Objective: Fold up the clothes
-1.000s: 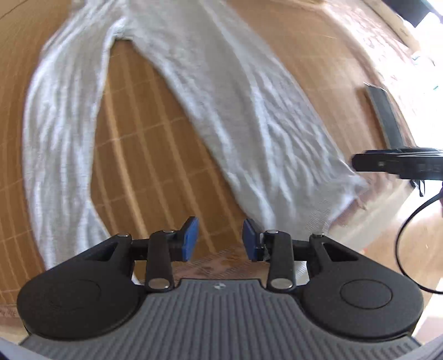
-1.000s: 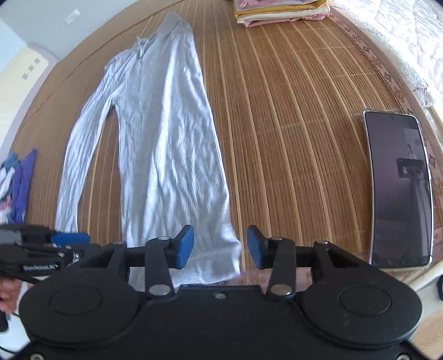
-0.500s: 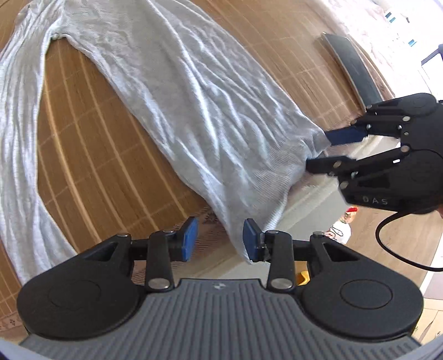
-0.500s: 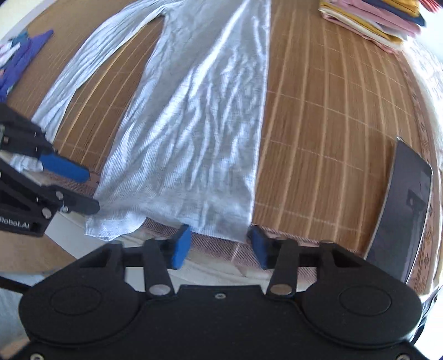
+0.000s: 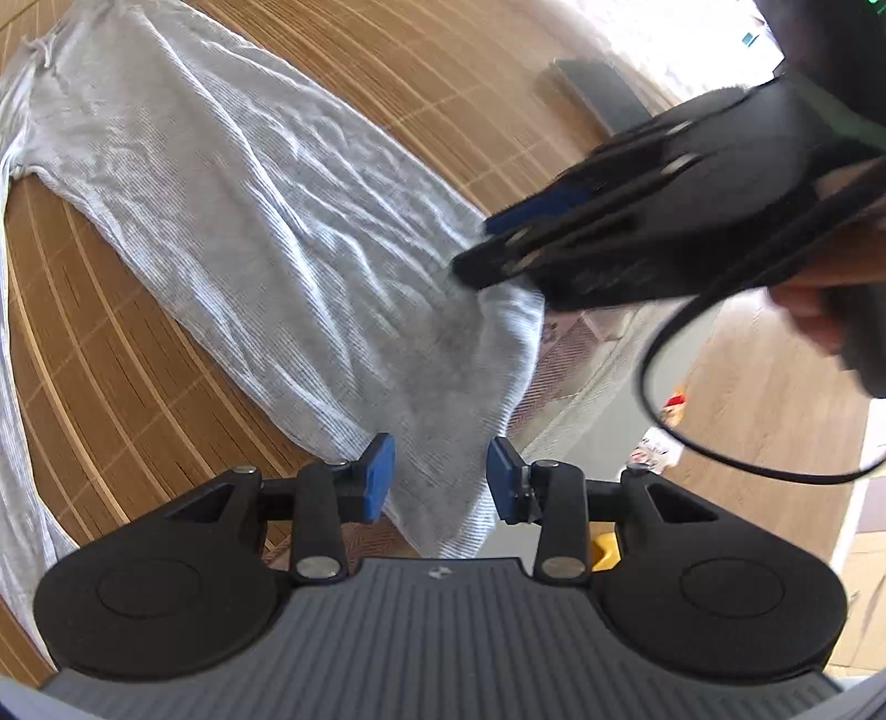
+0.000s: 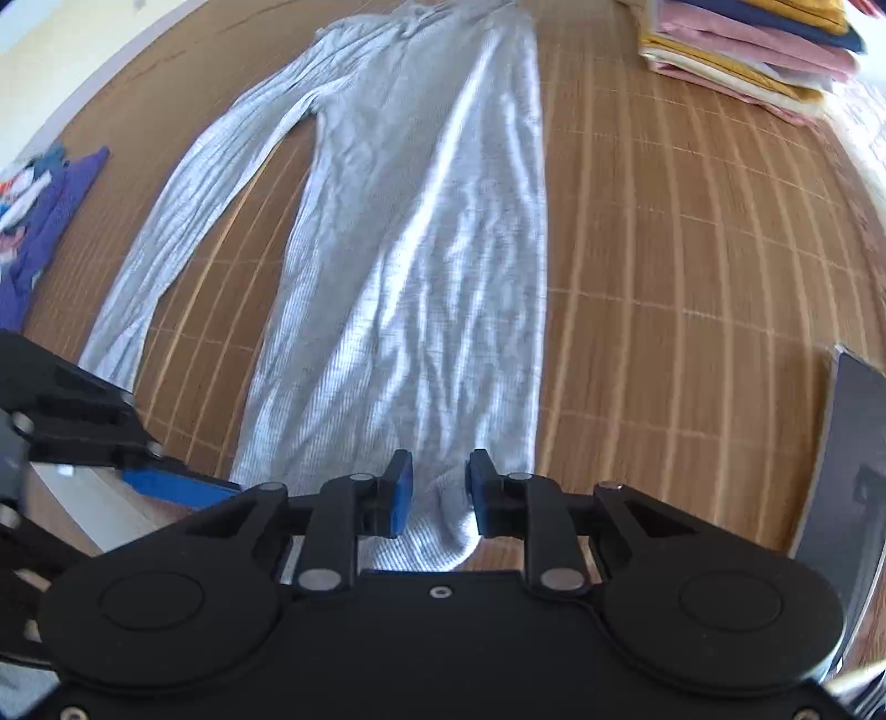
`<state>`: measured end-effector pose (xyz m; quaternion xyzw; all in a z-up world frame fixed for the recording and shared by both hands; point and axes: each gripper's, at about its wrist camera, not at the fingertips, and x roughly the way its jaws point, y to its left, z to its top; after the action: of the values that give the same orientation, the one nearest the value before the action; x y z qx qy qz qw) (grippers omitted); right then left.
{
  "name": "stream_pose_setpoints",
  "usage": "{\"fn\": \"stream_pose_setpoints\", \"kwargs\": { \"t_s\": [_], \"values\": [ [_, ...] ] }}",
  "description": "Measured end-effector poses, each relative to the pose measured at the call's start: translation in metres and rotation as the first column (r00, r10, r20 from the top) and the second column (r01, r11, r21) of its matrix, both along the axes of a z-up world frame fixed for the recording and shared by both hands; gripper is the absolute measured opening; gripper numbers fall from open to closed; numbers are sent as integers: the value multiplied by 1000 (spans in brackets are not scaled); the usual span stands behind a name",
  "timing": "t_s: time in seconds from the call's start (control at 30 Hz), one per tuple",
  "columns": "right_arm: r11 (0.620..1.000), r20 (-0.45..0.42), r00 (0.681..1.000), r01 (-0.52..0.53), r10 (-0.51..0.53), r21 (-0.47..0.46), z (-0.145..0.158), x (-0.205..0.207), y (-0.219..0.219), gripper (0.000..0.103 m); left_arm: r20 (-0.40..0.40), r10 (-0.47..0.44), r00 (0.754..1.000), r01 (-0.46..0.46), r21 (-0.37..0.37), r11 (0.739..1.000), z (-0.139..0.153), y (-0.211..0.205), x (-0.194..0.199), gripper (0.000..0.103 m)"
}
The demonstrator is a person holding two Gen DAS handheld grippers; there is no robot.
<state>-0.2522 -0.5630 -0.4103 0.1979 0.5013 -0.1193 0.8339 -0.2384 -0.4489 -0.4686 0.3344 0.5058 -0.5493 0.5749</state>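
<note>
Lying lengthwise on the woven surface (image 6: 664, 232), the grey long-sleeved top (image 6: 432, 249) is being taken up at its near hem. Fabric is being bracketed, ungripped, by the open left claw (image 5: 440, 479); the right claw (image 6: 440, 493) is being held around bunched hem (contact unclear). Cross-folding is being left undone; folded clothes (image 6: 742, 50) are stacked far right.

Left hand-held gripper (image 5: 440, 479): matte black body with ribbed grey top plate, two round side discs, silver pivot screws, blue rectangular finger pads (image 5: 378, 477). Right hand-held gripper (image 6: 440, 494): smooth black body, same blue pads (image 6: 400, 494), trailing thin black cable (image 5: 720, 454).
</note>
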Motion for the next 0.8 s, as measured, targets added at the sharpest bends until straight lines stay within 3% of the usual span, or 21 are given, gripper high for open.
{"fn": "stream_pose_setpoints", "kwargs": {
  "t_s": [0.1,0.3,0.5,0.53,0.57,0.6,0.73,0.8],
  "values": [
    [997,38,996,80,-81,16,14,-26,-3,46,6,52,999,-52,20,998,-7,2,12,43],
    [992,-49,996,81,-76,99,-5,-48,10,47,-35,113,993,-113,21,993,-9,6,34,43],
    [999,-41,999,4,-2,33,-10,-30,27,46,-102,176,979,-174,25,984,-11,6,48,43],
    [1000,-52,998,-31,31,8,-11,-25,30,45,-109,175,979,-173,26,985,-11,7,48,43],
    [998,-66,996,-55,55,-4,-13,-22,32,31,-109,172,979,-170,28,985,-8,7,49,43],
    [998,-75,995,-63,65,22,-13,-22,30,9,-103,168,980,-166,32,986,-5,10,48,43],
    [974,-23,1000,16,-11,227,2,-42,13,9,-76,125,989,-120,75,990,3,32,38,43],
    [971,-40,995,95,-88,221,10,-54,4,9,-83,97,992,-88,106,991,2,46,30,43]
  ]
}}
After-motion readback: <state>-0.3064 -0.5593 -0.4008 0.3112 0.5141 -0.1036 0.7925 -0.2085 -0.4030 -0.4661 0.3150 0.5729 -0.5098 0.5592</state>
